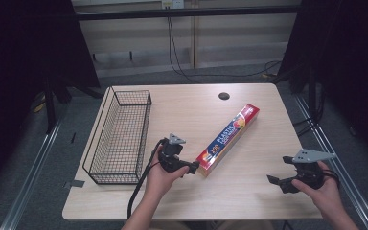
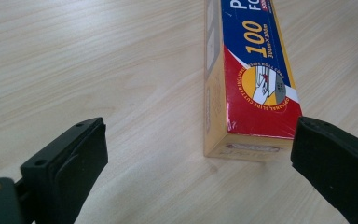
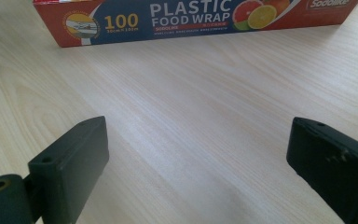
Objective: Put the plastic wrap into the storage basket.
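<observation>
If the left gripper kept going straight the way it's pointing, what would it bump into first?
Most likely the near end of the plastic wrap box, lying just ahead of the open left gripper, toward its right jaw.

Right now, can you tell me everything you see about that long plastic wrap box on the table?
The plastic food wrap box is a long, narrow cardboard carton, printed blue and red with yellow sides, white "PLASTIC FOOD WRAP" lettering, a "100" and citrus fruit pictures. It looks closed and lies flat on the wooden table, set diagonally, right of the wire basket. Its near end sits just ahead of the left gripper, whose jaws are spread wide and not touching it. The right gripper is farther off.
</observation>
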A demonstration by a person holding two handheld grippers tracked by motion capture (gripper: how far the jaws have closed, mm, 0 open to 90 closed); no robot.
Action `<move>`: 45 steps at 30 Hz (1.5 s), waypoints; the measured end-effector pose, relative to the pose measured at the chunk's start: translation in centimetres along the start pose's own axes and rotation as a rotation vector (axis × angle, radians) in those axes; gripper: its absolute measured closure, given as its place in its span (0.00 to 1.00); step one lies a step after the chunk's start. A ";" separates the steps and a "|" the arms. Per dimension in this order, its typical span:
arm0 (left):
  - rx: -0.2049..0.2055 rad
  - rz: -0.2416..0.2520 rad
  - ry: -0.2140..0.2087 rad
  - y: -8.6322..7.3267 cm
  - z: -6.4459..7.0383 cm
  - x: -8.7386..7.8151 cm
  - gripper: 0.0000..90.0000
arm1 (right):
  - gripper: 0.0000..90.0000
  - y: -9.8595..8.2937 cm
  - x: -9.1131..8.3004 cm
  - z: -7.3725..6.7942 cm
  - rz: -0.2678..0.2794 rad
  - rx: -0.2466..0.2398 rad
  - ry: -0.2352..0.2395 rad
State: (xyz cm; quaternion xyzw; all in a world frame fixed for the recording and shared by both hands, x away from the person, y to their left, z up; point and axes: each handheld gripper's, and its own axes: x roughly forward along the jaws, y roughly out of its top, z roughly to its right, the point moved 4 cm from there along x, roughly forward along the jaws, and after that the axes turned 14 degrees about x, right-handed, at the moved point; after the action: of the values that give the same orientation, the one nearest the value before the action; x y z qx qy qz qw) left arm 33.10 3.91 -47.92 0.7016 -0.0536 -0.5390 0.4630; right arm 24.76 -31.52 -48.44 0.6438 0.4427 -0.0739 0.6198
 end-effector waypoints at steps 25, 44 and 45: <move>-0.024 0.047 -0.057 4.7 1.2 2.3 0.05 | 0.06 0.2 0.2 -0.3 -0.002 0.012 0.029; 0.017 0.010 -0.055 8.2 1.6 3.9 0.16 | 0.07 0.3 0.3 -0.4 -0.011 0.016 0.035; 0.023 0.004 -0.057 8.3 1.6 4.0 0.17 | 0.07 0.3 0.3 -0.4 -0.011 0.017 0.034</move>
State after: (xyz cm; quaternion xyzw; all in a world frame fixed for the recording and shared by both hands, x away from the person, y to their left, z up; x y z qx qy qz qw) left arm 37.03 -4.05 -44.83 0.6911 -0.0743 -0.5570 0.4545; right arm 24.98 -31.02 -48.31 0.6476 0.4562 -0.0700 0.6064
